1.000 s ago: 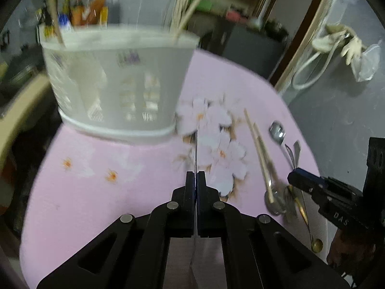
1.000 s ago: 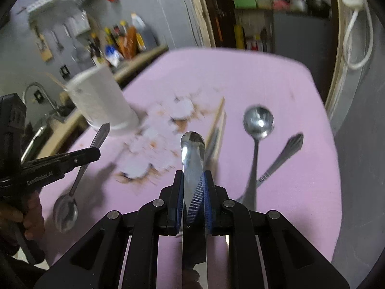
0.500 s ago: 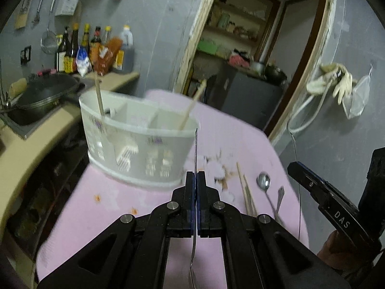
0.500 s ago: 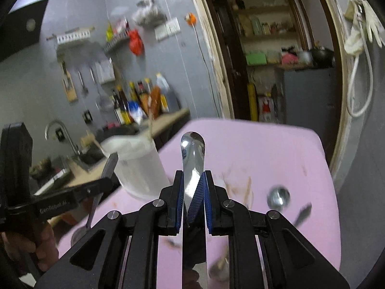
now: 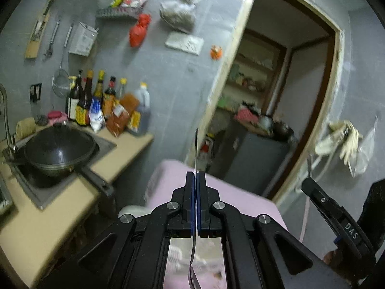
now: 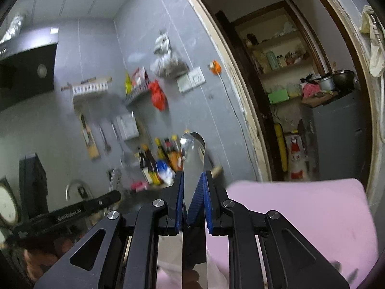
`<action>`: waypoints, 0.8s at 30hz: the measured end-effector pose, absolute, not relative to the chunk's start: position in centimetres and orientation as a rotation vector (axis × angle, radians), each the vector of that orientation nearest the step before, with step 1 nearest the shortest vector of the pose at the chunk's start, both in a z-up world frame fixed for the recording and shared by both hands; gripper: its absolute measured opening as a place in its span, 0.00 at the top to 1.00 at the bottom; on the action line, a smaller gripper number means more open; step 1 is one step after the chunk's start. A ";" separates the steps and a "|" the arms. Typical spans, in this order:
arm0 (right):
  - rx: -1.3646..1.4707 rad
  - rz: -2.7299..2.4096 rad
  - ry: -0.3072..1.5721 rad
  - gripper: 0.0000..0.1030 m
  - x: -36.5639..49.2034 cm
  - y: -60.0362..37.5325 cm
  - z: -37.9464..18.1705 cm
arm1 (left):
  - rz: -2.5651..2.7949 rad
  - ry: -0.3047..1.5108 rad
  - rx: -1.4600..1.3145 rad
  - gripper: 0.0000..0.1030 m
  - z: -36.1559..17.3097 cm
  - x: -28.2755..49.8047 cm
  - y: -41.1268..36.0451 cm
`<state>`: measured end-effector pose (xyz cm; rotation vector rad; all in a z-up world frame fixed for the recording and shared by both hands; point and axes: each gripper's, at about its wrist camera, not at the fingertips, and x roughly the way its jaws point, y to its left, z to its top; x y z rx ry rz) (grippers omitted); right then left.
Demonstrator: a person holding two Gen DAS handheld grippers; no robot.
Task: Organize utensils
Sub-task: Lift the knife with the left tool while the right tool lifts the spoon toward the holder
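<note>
A spoon (image 5: 196,149) is clamped edge-on in the left tool (image 5: 195,177), another spoon (image 6: 192,154) flat in the right tool (image 6: 192,180); both handles point forward, raised above the pink desk (image 6: 300,207). The holder cannot be made out below.

Pink-covered table (image 6: 300,207), white utensil holder's rim (image 5: 131,210) at its near edge, largely hidden
</note>
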<state>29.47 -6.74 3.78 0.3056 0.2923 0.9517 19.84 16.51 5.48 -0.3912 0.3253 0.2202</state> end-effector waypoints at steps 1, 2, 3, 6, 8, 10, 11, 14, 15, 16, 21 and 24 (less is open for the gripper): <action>0.319 0.943 0.278 0.88 29.7 -6.0 4.1 | 0.224 0.310 -0.400 1.00 5.8 20.1 17.7; 0.330 0.934 0.265 0.88 29.9 -5.3 4.3 | 0.225 0.297 -0.409 1.00 5.8 20.3 18.7; 0.338 0.925 0.256 0.88 30.0 -4.9 4.4 | 0.229 0.280 -0.423 1.00 6.0 20.6 20.0; 0.367 0.897 0.233 0.88 30.5 -3.3 4.5 | 0.232 0.243 -0.460 1.00 5.8 21.2 22.8; 0.377 0.869 0.220 0.88 30.6 -2.4 4.2 | 0.236 0.222 -0.480 1.00 5.5 21.8 24.4; 0.391 0.848 0.217 0.88 30.7 -1.9 3.8 | 0.236 0.214 -0.486 1.00 4.9 22.4 25.5; 0.401 0.838 0.218 0.88 30.8 -1.6 3.6 | 0.236 0.213 -0.489 1.00 4.5 22.7 26.0; 0.400 0.808 0.218 0.88 30.8 -0.8 2.9 | 0.233 0.207 -0.488 1.00 3.5 23.2 26.5; 0.392 0.798 0.218 0.88 30.8 -0.5 2.6 | 0.231 0.205 -0.488 1.00 3.0 23.3 26.5; 0.383 0.787 0.220 0.88 30.7 -0.2 2.2 | 0.229 0.205 -0.490 1.00 2.5 23.3 26.5; 0.343 0.762 0.243 0.88 30.5 1.3 0.7 | 0.245 0.193 -0.475 1.00 0.7 23.6 25.9; 0.319 0.764 0.255 0.88 30.2 2.1 -0.4 | 0.262 0.191 -0.440 1.00 -0.1 24.0 25.6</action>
